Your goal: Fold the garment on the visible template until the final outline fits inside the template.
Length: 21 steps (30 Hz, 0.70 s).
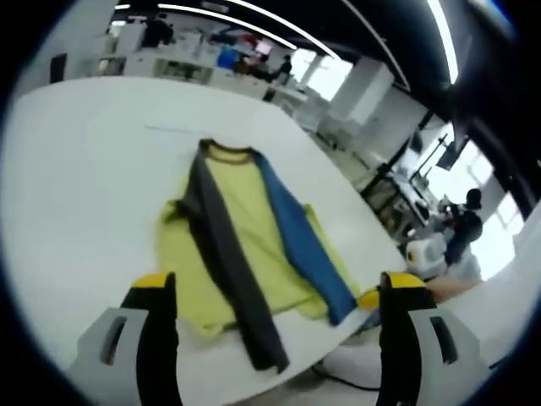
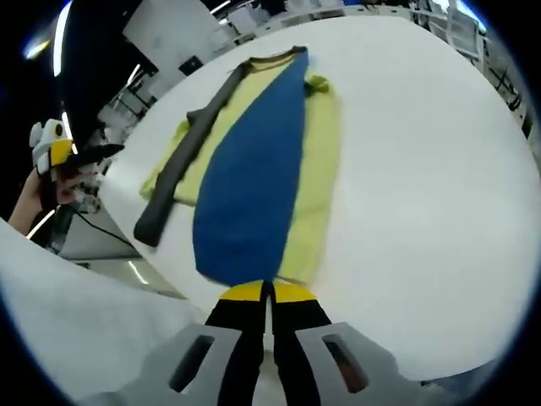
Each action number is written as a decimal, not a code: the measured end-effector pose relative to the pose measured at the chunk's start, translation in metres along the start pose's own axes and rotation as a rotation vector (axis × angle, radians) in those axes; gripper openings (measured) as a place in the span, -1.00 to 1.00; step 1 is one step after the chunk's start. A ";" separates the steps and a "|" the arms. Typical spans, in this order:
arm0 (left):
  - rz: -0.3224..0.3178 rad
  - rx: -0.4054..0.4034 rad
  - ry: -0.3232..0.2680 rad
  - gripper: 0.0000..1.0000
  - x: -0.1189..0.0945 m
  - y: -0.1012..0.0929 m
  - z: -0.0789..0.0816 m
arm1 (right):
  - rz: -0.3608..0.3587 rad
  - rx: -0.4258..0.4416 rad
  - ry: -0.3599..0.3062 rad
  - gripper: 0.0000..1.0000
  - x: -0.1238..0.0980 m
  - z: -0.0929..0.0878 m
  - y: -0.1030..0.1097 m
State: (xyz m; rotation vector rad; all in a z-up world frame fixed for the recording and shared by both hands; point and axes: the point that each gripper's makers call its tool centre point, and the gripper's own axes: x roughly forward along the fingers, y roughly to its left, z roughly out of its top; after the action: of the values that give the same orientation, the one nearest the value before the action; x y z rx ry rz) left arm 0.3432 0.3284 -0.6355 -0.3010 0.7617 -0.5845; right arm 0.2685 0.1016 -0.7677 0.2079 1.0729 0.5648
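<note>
Our left jaws (image 1: 279, 292) stand wide apart with nothing between them, their yellow-tipped black fingers rising at either side of the left gripper view. Our right jaws (image 2: 269, 298) are pressed together, and their yellow tips sit right at the near hem of the blue sleeve; whether a bit of cloth is pinched between them we cannot tell.

Ahead of both pairs of jaws spreads the white table (image 1: 76, 169), broad and pale, carrying the garment. In the right gripper view the table (image 2: 423, 169) runs far out to the right of the jaws.

The garment (image 1: 245, 228) is a yellow shirt lying flat on the table just beyond our left jaws, its collar pointing away from them. From the right jaws the garment (image 2: 317, 161) stretches straight ahead, collar at the far end.

A dark grey sleeve (image 1: 224, 245) lies folded diagonally across the yellow body, its cuff ending near the table edge between the left jaws. In the right gripper view this grey sleeve (image 2: 182, 165) lies to the left of the jaws.

The blue sleeve (image 2: 254, 169) is folded along the body, running from the collar down to the right jaws; in the left gripper view the blue sleeve (image 1: 300, 237) lies toward the right finger.
</note>
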 end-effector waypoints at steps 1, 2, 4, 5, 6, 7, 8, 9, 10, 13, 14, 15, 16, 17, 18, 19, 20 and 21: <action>0.000 -0.001 -0.001 0.92 0.000 0.000 0.001 | 0.000 0.002 -0.001 -0.96 -0.001 0.000 0.000; 0.001 0.000 -0.002 0.92 0.000 0.000 0.001 | 0.000 0.003 -0.004 -0.96 -0.002 0.001 0.001; 0.001 0.000 -0.003 0.92 0.000 0.000 0.002 | -0.001 0.004 -0.011 -0.96 -0.004 0.003 0.001; 0.000 -0.001 -0.003 0.92 0.000 0.000 0.002 | 0.000 0.002 -0.017 -0.96 -0.006 0.005 0.002; -0.001 -0.001 -0.003 0.92 0.000 -0.001 0.002 | 0.006 -0.003 -0.019 -0.97 -0.007 0.006 0.004; -0.001 0.000 -0.004 0.92 0.000 -0.001 0.002 | 0.008 -0.008 -0.021 -0.97 -0.008 0.007 0.005; -0.002 0.000 -0.004 0.92 0.001 -0.001 0.003 | 0.009 -0.015 -0.022 -0.97 -0.010 0.008 0.006; -0.003 0.001 -0.004 0.92 0.001 -0.001 0.003 | 0.008 -0.019 -0.023 -0.97 -0.011 0.009 0.006; -0.003 0.000 -0.005 0.91 0.001 -0.001 0.004 | 0.005 -0.023 -0.025 -0.97 -0.013 0.011 0.007; -0.004 0.000 -0.009 0.91 0.001 -0.001 0.005 | -0.006 -0.036 -0.025 -0.97 -0.017 0.014 0.005; -0.004 -0.001 -0.010 0.91 0.002 -0.001 0.005 | -0.009 -0.037 -0.028 -0.97 -0.019 0.016 0.005; -0.004 -0.002 -0.011 0.90 0.002 -0.001 0.006 | -0.010 -0.035 -0.031 -0.97 -0.022 0.018 0.004; -0.004 -0.003 -0.011 0.90 0.002 0.000 0.006 | -0.010 -0.032 -0.033 -0.97 -0.023 0.019 0.003; -0.004 -0.003 -0.012 0.90 0.002 0.000 0.006 | -0.011 -0.026 -0.039 -0.97 -0.025 0.021 0.002; -0.003 -0.005 -0.013 0.90 0.002 0.000 0.006 | -0.012 -0.023 -0.043 -0.97 -0.027 0.023 0.002; -0.002 -0.006 -0.014 0.90 0.002 0.001 0.006 | -0.012 -0.022 -0.048 -0.97 -0.029 0.025 0.002; -0.002 -0.006 -0.015 0.90 0.002 0.001 0.006 | -0.013 -0.020 -0.052 -0.97 -0.031 0.027 0.002; -0.001 -0.007 -0.016 0.90 0.002 0.002 0.007 | -0.012 -0.021 -0.058 -0.97 -0.034 0.030 0.002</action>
State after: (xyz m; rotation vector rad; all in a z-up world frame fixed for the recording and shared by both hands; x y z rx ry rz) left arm 0.3500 0.3287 -0.6332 -0.3122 0.7481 -0.5797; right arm 0.2818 0.0880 -0.7263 0.1979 1.0115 0.5556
